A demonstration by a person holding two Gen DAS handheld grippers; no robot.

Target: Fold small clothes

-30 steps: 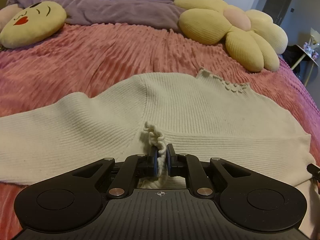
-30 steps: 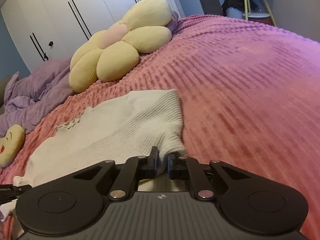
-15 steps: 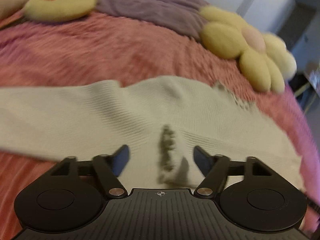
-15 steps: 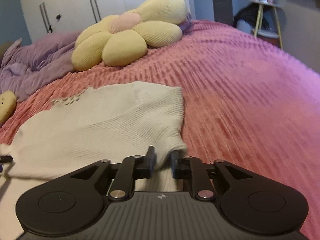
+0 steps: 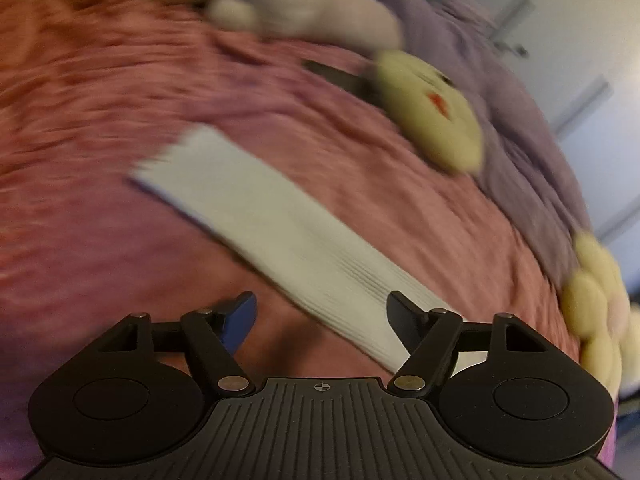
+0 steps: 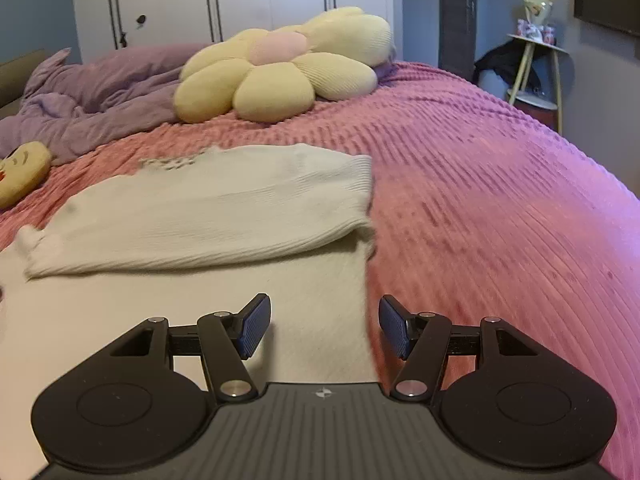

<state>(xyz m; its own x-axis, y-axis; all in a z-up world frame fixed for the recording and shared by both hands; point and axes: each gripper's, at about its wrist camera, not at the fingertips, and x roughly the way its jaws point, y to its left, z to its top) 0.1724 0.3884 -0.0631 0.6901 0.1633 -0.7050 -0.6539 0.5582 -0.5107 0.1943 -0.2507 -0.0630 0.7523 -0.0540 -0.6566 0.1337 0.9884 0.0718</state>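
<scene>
A cream ribbed knit sweater [image 6: 224,208] lies on the pink bedspread [image 6: 500,200], its right sleeve folded across the body. My right gripper [image 6: 324,326] is open and empty just above the sweater's near right edge. In the blurred left wrist view, the sweater's long left sleeve [image 5: 280,236] stretches diagonally away on the bedspread [image 5: 100,120]. My left gripper [image 5: 322,316] is open and empty over the near end of that sleeve.
A yellow flower cushion [image 6: 280,64] and a purple duvet [image 6: 92,92] lie at the head of the bed. A round yellow face cushion [image 5: 432,116] sits beyond the sleeve and also shows in the right wrist view [image 6: 20,172]. A side table [image 6: 536,64] stands right.
Both grippers let go of the sweater and opened. The left gripper swung left to face the outstretched sleeve. The right gripper drew back a little.
</scene>
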